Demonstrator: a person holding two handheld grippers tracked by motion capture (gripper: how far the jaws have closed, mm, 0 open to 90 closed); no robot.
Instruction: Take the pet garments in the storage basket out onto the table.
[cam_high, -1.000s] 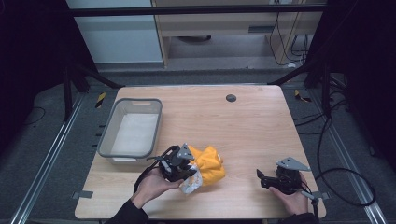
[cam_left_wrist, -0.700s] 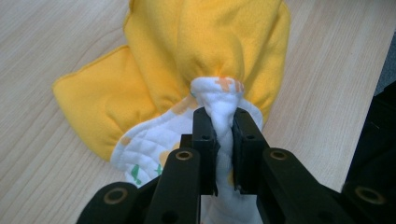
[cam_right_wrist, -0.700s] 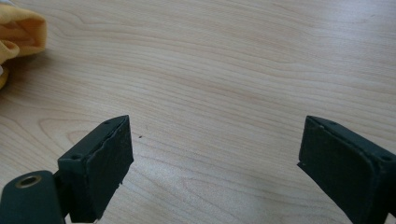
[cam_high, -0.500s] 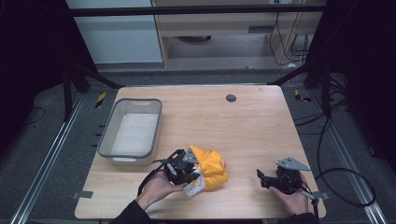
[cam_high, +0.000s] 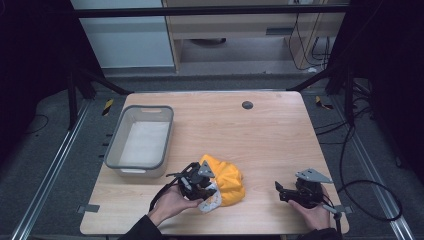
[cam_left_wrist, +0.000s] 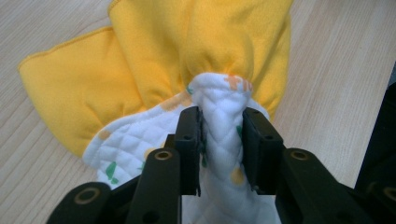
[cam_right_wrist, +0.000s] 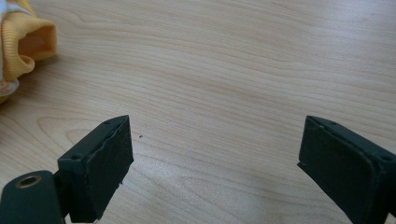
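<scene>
Your left tool has just been opening, though a white quilted fold of the yellow cloth sits between its jaws; the cloth has slid slightly right on the tabletop. Your right tool rests wide open, unmoved.

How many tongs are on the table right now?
2. The left tongs are at the near edge, left of centre, with the yellow cloth between their jaws. The right tongs rest near the right corner, open over bare table.
</scene>
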